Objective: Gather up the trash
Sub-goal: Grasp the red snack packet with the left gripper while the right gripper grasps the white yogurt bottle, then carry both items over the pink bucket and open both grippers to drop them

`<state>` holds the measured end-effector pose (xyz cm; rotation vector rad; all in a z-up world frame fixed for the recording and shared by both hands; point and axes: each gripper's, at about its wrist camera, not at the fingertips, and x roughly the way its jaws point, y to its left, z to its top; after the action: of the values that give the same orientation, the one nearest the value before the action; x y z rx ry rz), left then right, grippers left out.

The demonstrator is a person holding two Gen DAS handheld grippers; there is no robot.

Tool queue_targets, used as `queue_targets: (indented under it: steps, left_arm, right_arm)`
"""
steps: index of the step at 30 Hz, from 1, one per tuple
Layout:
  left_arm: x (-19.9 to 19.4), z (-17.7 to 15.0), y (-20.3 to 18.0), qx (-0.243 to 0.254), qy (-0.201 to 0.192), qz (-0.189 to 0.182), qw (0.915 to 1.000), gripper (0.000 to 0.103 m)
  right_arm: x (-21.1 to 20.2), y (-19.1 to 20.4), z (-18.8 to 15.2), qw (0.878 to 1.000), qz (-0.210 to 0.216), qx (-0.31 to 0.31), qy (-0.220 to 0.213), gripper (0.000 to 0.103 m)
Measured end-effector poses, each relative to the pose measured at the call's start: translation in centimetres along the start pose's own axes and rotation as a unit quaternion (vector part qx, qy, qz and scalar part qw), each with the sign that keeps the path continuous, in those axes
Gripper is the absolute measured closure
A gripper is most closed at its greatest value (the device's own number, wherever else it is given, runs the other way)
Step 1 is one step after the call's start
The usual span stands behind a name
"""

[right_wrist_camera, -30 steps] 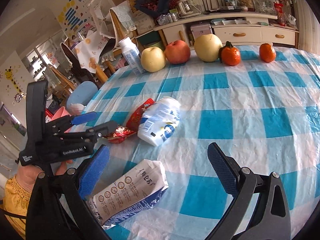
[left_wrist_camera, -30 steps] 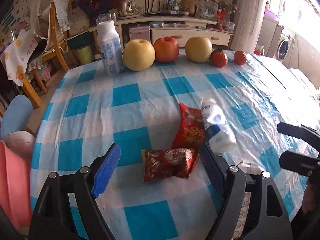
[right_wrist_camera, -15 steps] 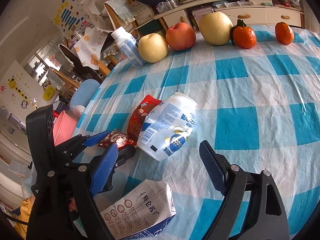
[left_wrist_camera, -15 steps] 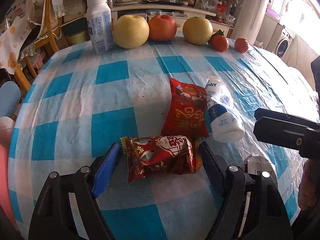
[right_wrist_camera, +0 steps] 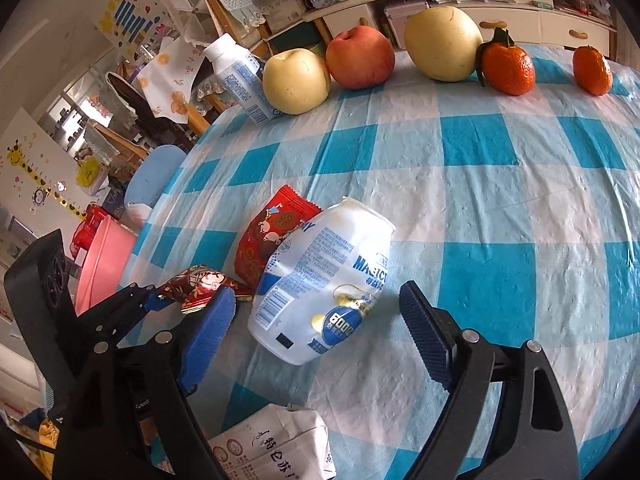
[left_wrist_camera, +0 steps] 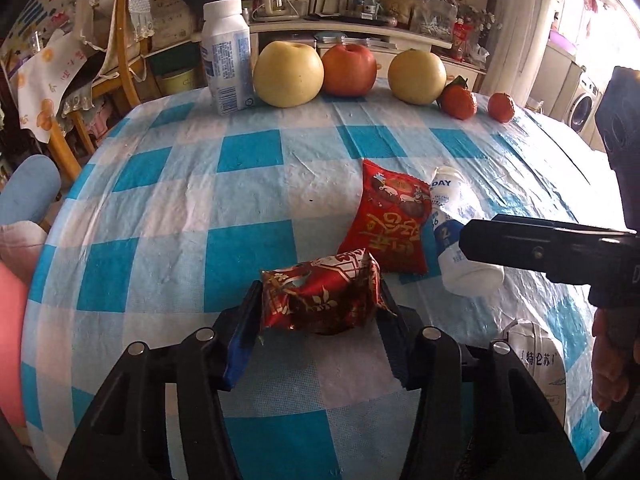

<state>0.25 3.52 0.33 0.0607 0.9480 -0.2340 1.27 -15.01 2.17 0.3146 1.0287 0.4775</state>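
A crumpled red foil wrapper sits squeezed between the blue pads of my left gripper, whose jaws are closing on it just above the checked tablecloth. Behind it lie a flat red snack packet and a crushed white plastic bottle on its side. My right gripper straddles that bottle, open, with neither pad touching it. A flattened milk carton lies under the right gripper near the table's front edge. In the right wrist view the left gripper holds the wrapper.
Along the far edge stand an upright white bottle, a red apple between two yellow fruits, and two tangerines. A pink basin and a blue chair sit off the table's left side.
My left gripper came down and its jaws closed in on the foil wrapper, which now bulges. My right gripper moved forward past the carton, now around the crushed bottle.
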Motion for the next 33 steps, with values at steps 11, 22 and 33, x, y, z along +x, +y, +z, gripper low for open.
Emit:
queue_targets:
  steps: [11,22,33]
  left_arm:
    - [-0.6,-0.6,0.1,-0.012,-0.011,0.001,0.9999,0.05]
    - [-3.5,-1.8,2.6,-0.048,-0.045,0.016,0.9977,0.05]
    - [-7.1,-2.5,6.5,-0.089,-0.091,0.012,0.9918,0.05]
  right_arm:
    - [1.4,1.3,0.7,0.997,-0.04,-0.065,0.004,0.028]
    - [1.1,2.4,0.2,0.994,-0.047,-0.093,-0.012,0.03]
    - [-1.7,3.5,-0.4,0.992,-0.051,-0.104,-0.057,0.03]
